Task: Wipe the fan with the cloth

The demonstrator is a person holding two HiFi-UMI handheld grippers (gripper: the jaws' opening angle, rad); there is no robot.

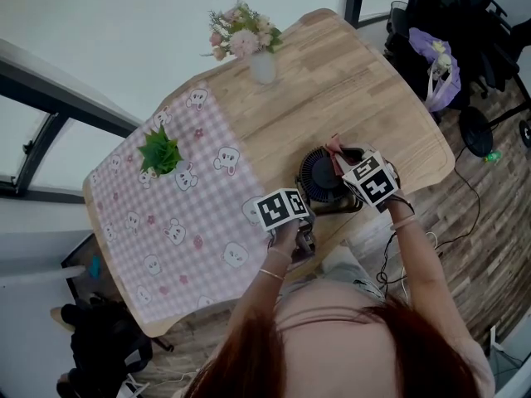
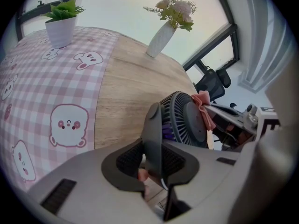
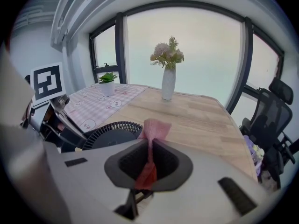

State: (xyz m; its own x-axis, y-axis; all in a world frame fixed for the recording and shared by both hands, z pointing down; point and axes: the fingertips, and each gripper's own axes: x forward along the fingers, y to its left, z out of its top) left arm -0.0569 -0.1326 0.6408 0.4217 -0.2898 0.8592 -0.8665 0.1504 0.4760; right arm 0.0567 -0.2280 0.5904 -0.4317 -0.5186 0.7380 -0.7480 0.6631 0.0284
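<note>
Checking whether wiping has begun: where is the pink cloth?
The pink cloth is pinched in the right gripper, up against the fan, right of the checked tablecloth in the head view.

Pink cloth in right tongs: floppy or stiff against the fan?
Likely floppy: the pink textured cloth bunches and folds above the right tongs. Probably light; its rough surface should drag, not slip, on the black round fan.
</note>
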